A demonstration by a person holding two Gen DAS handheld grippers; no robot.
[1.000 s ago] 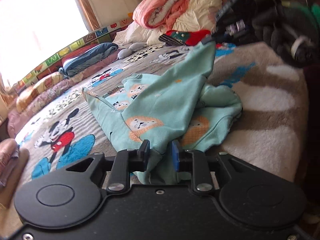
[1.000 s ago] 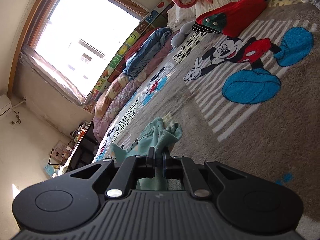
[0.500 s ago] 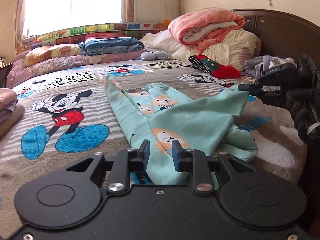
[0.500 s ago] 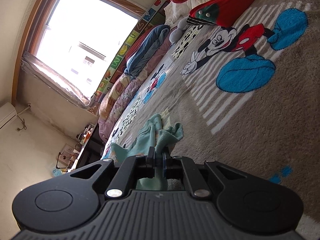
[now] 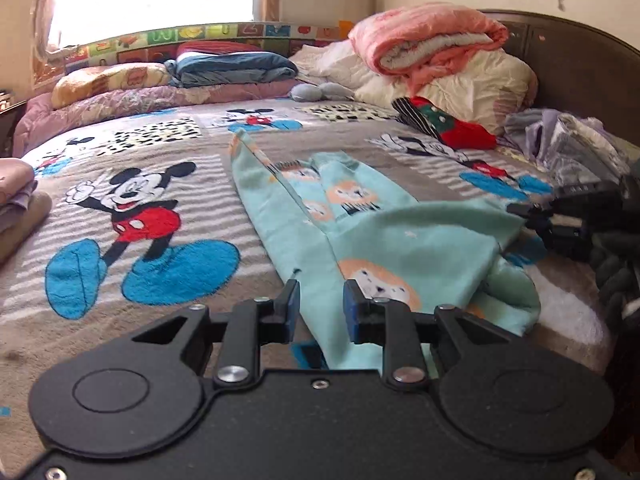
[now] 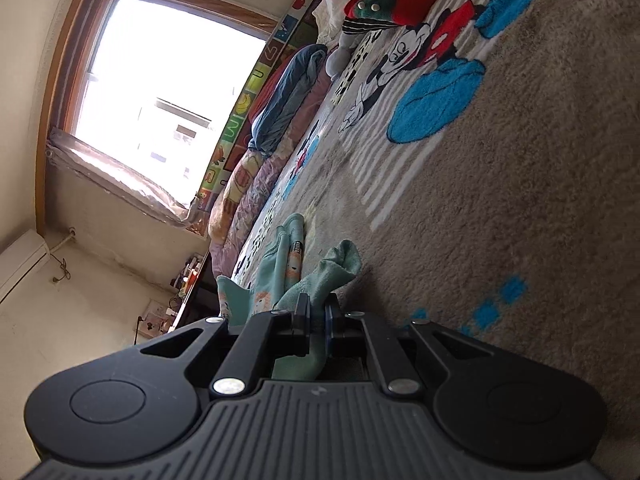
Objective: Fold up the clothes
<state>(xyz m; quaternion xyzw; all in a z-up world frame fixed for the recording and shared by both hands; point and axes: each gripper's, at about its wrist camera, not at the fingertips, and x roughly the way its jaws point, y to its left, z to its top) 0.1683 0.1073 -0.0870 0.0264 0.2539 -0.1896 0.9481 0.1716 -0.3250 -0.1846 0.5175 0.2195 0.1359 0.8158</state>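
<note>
- On the grey plush cartoon-mouse bedspread (image 5: 168, 312) lies the mint-green lion-print garment (image 5: 360, 236), one long section flat toward the far side and a near flap raised toward the right.
- Left gripper (image 5: 318, 312): jaws stand apart with the garment's near edge lying between them; the pads do not visibly press the cloth, so judge it as released or only loosely guided.
- Right gripper (image 6: 316, 314): jaws closed together on a bunched corner of the same garment — in the left wrist view it holds the flap's tip at the right edge of the bed.
- Step in hand, as a judgement: carrying the raised flap across to form a fold.
- To do it well: keep the right grip firm, lower the corner onto the matching edge of the flat section, and draw the cloth taut before release so no crease is trapped. Use the left jaws to pin the fold line.
- Change from one second ago: the left view has rolled level, its jaws closed slightly, and the crumpled garment now lies stretched out — the right view sits lower, grip unchanged.
</note>
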